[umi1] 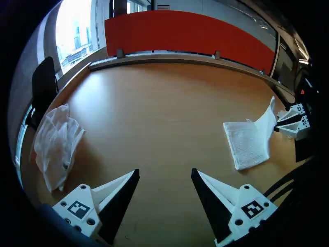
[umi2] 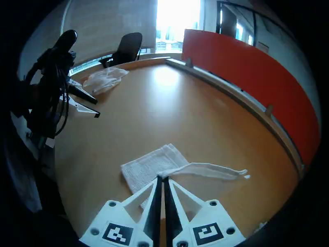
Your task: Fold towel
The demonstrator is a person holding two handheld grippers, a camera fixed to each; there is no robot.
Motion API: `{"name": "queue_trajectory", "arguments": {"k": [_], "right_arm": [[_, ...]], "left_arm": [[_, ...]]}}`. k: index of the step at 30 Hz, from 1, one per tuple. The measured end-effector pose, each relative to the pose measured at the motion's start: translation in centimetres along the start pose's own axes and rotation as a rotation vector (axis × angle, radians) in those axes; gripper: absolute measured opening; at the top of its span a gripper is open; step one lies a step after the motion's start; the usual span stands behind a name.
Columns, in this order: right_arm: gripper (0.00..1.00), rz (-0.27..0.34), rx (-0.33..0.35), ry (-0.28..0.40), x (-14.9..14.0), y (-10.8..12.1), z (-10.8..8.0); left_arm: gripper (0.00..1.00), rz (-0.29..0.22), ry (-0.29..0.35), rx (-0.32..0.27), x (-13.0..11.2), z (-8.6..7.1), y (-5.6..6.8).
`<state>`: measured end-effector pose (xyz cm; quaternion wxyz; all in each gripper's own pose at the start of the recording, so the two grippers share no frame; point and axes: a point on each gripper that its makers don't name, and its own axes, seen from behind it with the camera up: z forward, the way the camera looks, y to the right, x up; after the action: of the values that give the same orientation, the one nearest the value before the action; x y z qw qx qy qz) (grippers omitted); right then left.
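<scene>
The flap could be lost or laid crooked if pulled fast, since the towel [umi2: 150, 168] is pinched at one thin edge only, the rest lying loose on the table [umi2: 172, 107]. The right tongs [umi2: 163, 180] are closed on that raised edge; the left tongs [umi1: 164, 175] are held wide open, with nothing gripped.

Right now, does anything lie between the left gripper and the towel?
Nothing visible. Bare table separates the left gripper from the towel; the crumpled white bundle lies off to the other side.
</scene>
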<state>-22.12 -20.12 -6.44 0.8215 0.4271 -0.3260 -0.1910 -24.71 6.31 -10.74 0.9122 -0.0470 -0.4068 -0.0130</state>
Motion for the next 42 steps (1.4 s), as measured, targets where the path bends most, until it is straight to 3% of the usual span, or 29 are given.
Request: {"name": "queue_trajectory", "arguments": {"k": [20, 26, 27, 42], "right_arm": [[0.05, -0.02, 0.104, -0.042, -0.7, -3.5, 2.2], [0.75, -0.007, 0.097, -0.071, -1.8, -3.5, 2.1], [0.79, -0.003, 0.094, -0.075, -2.0, -3.4, 2.1], [0.8, 0.05, 0.054, -0.097, -3.7, -2.2, 1.2]], "left_arm": [[0.94, -0.021, 0.002, 0.025, -0.4, -0.6, -1.8], [0.94, -0.022, -0.004, 0.029, -0.6, -0.5, -2.0], [0.94, -0.023, -0.004, 0.029, -0.6, -0.5, -2.0], [0.94, -0.021, 0.0, 0.024, -0.4, -0.5, -1.7]]}}
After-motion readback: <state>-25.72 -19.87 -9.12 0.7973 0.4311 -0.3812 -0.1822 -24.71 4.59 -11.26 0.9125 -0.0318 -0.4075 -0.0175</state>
